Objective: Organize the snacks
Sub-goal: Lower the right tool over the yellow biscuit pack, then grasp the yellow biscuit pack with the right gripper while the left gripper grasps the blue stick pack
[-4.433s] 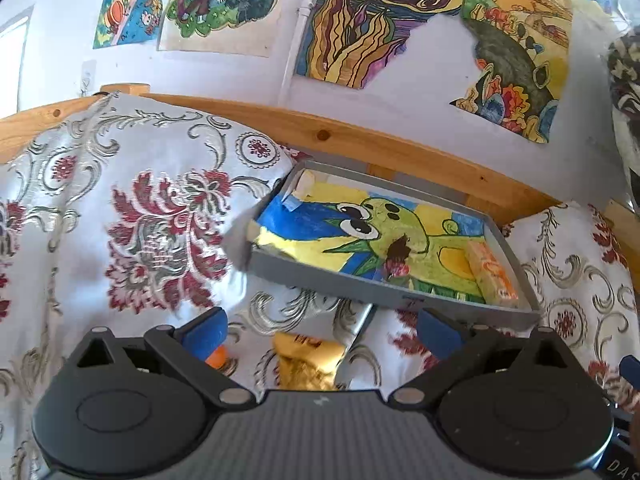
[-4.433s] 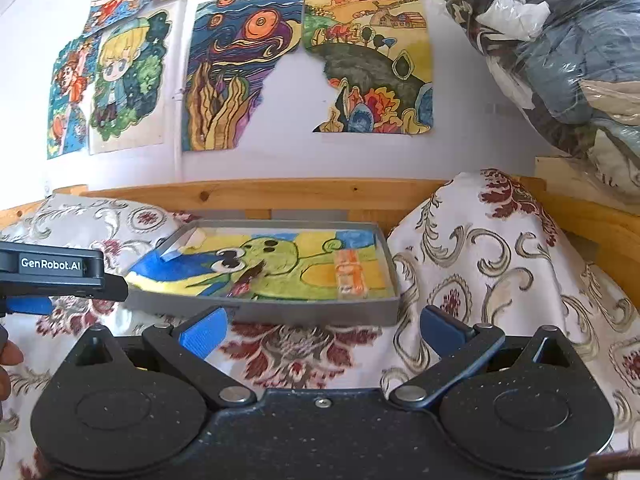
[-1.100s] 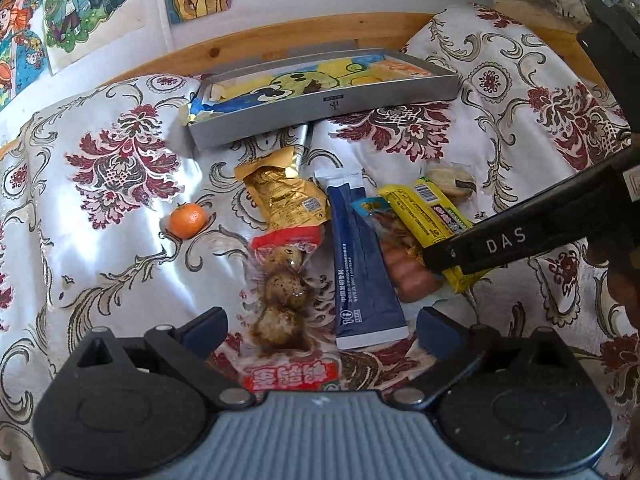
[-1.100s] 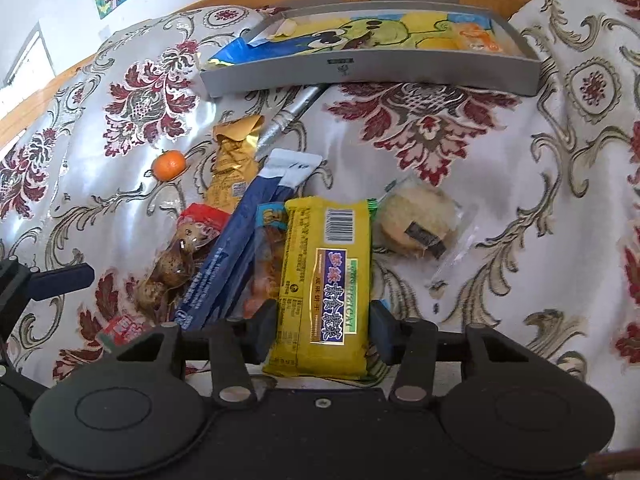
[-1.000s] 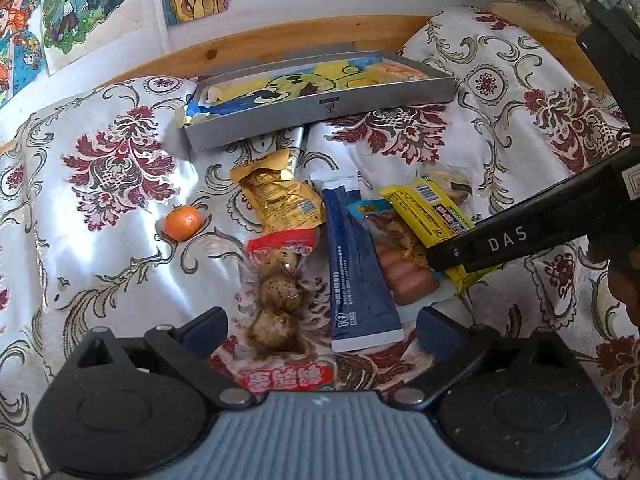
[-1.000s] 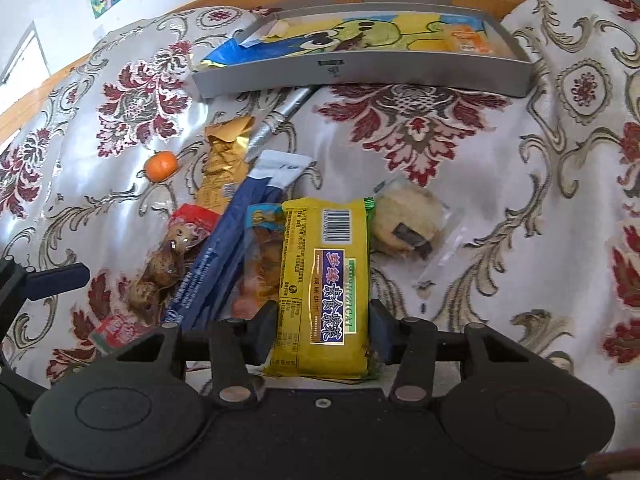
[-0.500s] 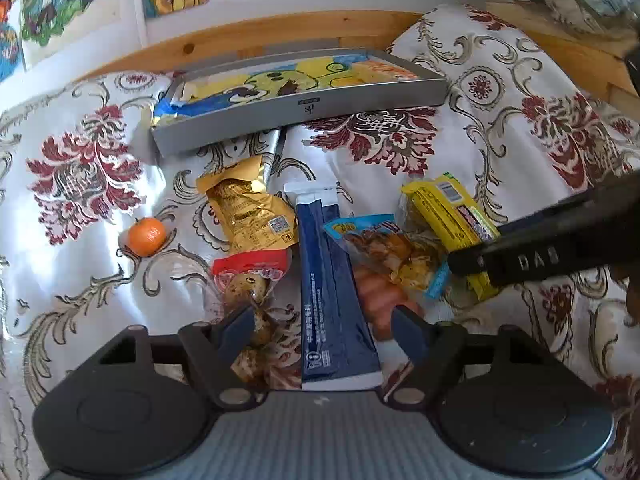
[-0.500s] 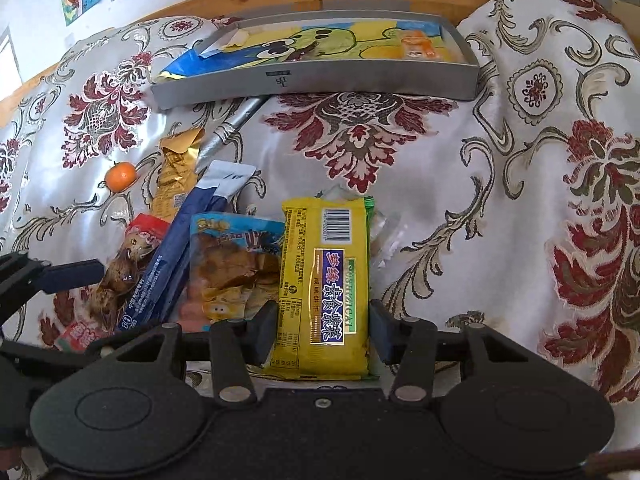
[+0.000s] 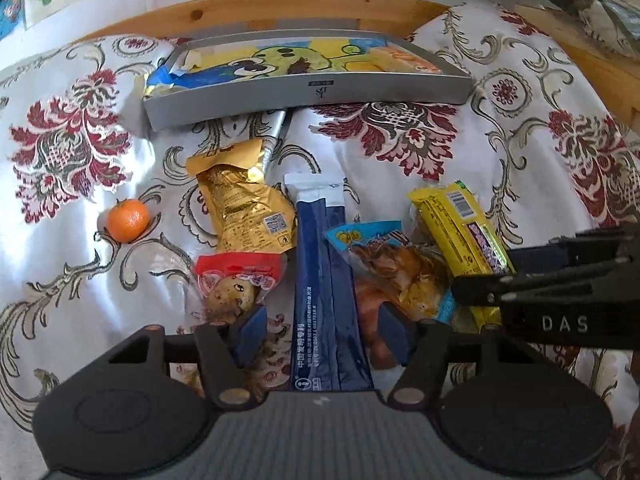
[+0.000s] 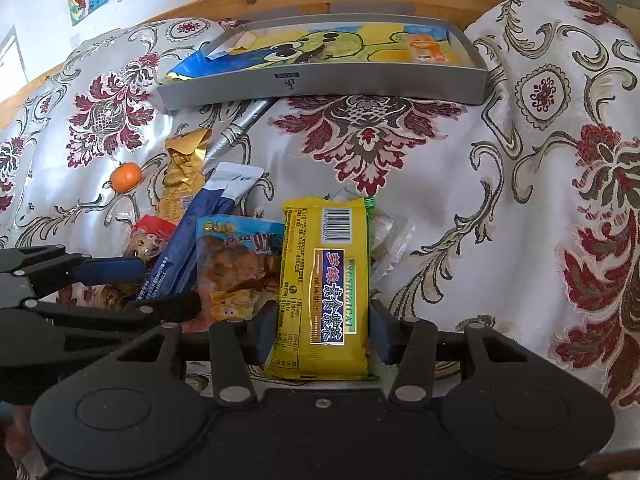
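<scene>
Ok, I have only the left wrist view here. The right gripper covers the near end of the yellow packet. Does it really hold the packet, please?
Observer: Yes. In the right wrist view the yellow packet sits between the two pads of the right gripper, one pad on each long edge.
Operator: Is something hidden on the far side of that packet?
Observer: A small cake in clear wrap peeks out from behind the packet's right edge. The gripper is not holding it.
</scene>
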`<state>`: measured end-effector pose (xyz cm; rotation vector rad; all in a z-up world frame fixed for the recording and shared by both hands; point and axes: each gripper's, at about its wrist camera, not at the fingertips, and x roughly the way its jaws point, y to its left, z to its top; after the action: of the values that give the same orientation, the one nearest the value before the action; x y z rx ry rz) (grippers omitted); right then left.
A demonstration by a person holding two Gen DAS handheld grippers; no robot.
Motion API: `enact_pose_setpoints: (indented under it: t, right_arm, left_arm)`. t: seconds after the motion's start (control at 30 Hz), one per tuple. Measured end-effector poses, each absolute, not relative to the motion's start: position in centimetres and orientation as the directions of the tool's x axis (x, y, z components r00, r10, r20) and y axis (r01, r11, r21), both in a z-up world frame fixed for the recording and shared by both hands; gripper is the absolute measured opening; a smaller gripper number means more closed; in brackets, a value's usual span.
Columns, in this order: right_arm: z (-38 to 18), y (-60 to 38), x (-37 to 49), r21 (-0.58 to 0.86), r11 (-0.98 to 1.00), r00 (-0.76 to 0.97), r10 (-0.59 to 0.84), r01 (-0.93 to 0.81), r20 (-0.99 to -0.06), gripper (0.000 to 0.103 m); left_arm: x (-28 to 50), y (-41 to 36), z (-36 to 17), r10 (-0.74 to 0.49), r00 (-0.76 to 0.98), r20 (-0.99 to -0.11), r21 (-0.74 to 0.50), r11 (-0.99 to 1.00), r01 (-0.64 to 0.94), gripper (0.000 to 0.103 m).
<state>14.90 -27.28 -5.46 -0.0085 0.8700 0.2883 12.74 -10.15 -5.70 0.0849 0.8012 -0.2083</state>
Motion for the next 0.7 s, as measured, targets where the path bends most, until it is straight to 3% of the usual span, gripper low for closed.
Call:
enact_pose_setpoints:
  t: [0.27, 0.4, 0.7]
  right_arm:
    - [-5.6, -27.2, 15.0, 0.119, 0.959, 0.604, 0.255, -0.256, -0.755, 0.05]
    - [-5.6, -27.2, 15.0, 0.122, 0.958, 0.601, 0.258, -0.258, -0.756, 0.05]
    - [-5.6, -27.0, 15.0, 0.114, 0.957, 0.599, 0.256, -0.265, -0.758, 0.05]
  left_arm:
    - [13.3, -9.1, -5.9, -0.166, 0.662, -0.731, -0.067, 0.983, 0.173, 0.055]
    - [13.3, -9.1, -6.1, -0.154, 0.646, -0.748, -0.048, 0.983, 0.178, 0.042]
    - [12.3, -9.6, -6.0, -0.139, 0.646, -0.75, -0.005, 0.979, 0.204, 0.041]
